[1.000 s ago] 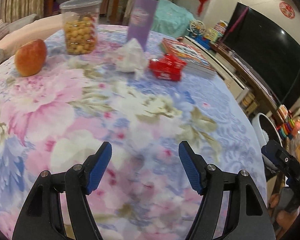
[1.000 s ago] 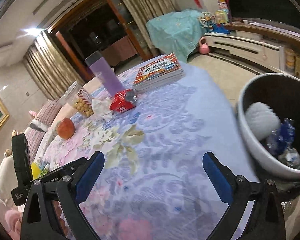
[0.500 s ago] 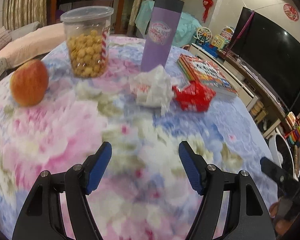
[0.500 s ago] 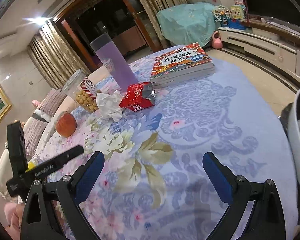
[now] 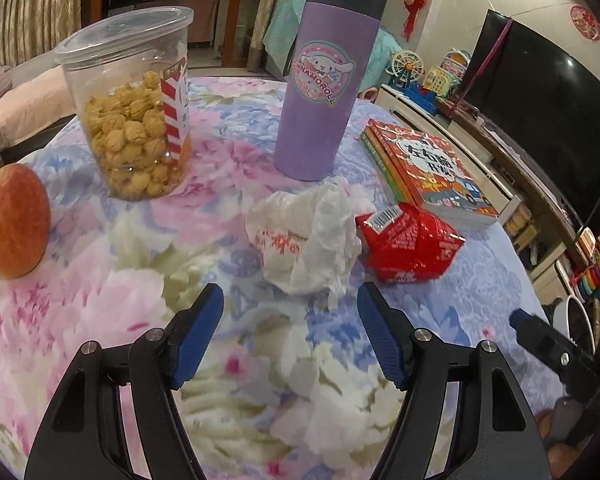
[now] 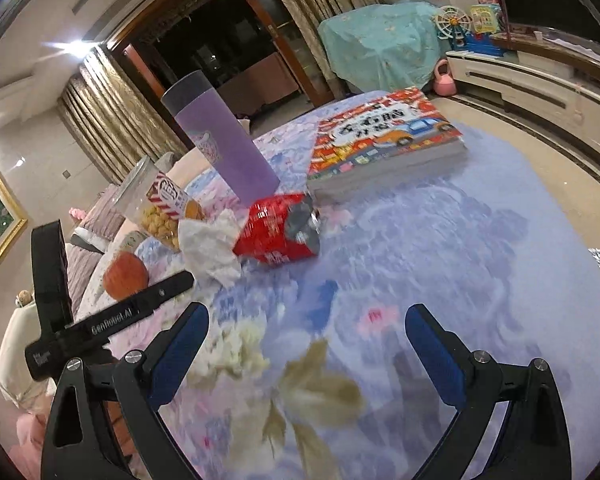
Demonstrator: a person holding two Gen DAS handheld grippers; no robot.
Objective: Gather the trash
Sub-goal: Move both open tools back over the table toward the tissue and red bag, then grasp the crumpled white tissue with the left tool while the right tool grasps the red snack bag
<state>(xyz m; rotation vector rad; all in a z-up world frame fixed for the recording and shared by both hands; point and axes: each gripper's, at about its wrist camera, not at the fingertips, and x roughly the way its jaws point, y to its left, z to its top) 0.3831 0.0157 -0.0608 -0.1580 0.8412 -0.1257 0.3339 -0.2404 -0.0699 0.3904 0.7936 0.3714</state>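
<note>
- While both tools hovered over the floral tabletop (image 5: 480,304), left gripper (image 5: 290,322) and right gripper (image 6: 306,344) showed jaws wide, empty.
- Approach step: crumpled white paper (image 5: 312,236) lay just ahead, red wrapper (image 5: 410,242) touching it.
- Next, probably: straddle paper, close.

The tabletop (image 5: 100,264) wore a floral cloth of pink, blue and white. On it stood a clear jar of puffed snacks (image 5: 134,120) and a purple tumbler (image 5: 324,92). An apple (image 5: 12,222) lay near the left edge. In front of the tumbler lay a crumpled white wrapper (image 5: 312,240) — touching a red snack packet (image 5: 410,242) — and a stack of books (image 5: 424,172) lay just behind the packet.
</note>
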